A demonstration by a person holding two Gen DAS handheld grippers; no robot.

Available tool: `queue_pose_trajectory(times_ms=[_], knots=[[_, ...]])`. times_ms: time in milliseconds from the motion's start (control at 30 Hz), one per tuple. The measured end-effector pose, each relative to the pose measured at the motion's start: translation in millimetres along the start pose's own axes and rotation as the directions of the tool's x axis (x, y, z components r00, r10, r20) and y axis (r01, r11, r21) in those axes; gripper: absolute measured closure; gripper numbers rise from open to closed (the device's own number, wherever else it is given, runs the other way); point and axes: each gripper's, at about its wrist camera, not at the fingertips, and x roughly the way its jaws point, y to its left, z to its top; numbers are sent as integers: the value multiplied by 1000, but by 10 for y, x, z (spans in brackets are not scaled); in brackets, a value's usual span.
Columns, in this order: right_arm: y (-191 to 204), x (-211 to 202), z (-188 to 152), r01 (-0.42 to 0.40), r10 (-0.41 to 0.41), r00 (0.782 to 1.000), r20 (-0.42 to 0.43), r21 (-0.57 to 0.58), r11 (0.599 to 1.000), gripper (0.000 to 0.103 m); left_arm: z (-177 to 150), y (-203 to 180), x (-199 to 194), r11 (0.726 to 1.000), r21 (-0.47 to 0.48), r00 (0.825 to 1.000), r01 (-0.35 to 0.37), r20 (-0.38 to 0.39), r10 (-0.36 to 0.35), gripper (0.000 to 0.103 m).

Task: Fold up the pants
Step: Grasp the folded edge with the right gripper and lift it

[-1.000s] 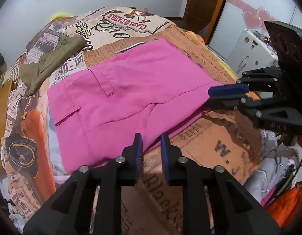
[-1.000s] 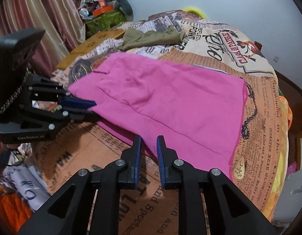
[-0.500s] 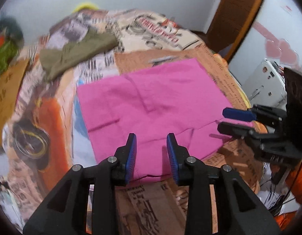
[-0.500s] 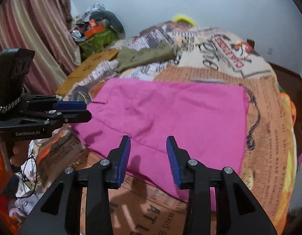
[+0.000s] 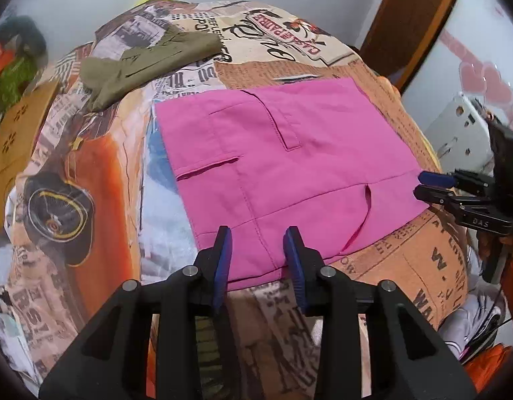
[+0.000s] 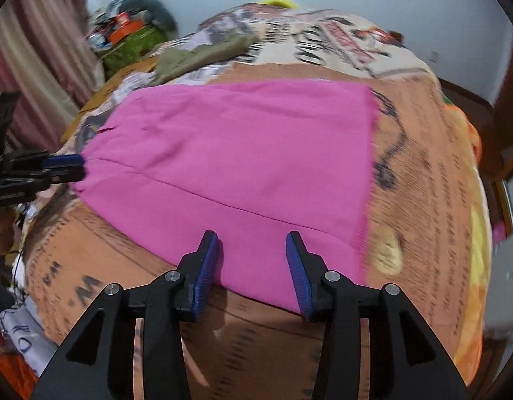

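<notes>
Pants [image 5: 289,166] flat on bed [image 5: 90,200]; other garment [image 5: 146,63] apparently behind.

A: What is differing from a second ago?

B: Both pairs of fingers are spreading. The left gripper [image 5: 258,236] was almost shut and is now opening over the near edge of the pink pants [image 5: 289,160], nothing pinched between its pads.

A: And the other?

B: The right gripper [image 6: 252,241] is widening too, its gap now framing the pants' near hem instead of the bedspread [image 6: 423,173]. Both views are sitting closer and more square over the cloth, and the pants are looking flatter than before
</notes>
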Motion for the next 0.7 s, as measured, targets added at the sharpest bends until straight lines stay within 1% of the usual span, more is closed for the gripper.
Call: queue_pose_trajectory(times_ms=[200,233,300,400,567,633,700], knots=[[-279,-51,-147,48,-48,999,-9,90,995,64,-47,-15,4,1000,-1,1000,-18,14,18,68],[-301,-50,-157,52,-52,999,-8,95,994,63,-54,-13,10,1000,-7,1000,-17,17,17,68],[-352,-53,-191,49,-49,999,-4,115,992,57,-72,-2,17,1000,-16,1000,-12,22,13,68],[-389,-25,-225,31,-31,1000,-2,158,987,57,-113,4,17,1000,-16,999,-11,32,12,67],[-366,-40,-197,41,-39,999,-14,145,989,57,-94,-3,-8,1000,-22,999,-18,30,18,68],[-368,-52,-168,44,-41,999,-23,140,989,57,-50,4,-43,999,-26,999,-22,23,23,67],[-354,-74,-136,51,-48,999,-26,126,991,57,15,26,-104,999,-36,999,-38,34,39,68]])
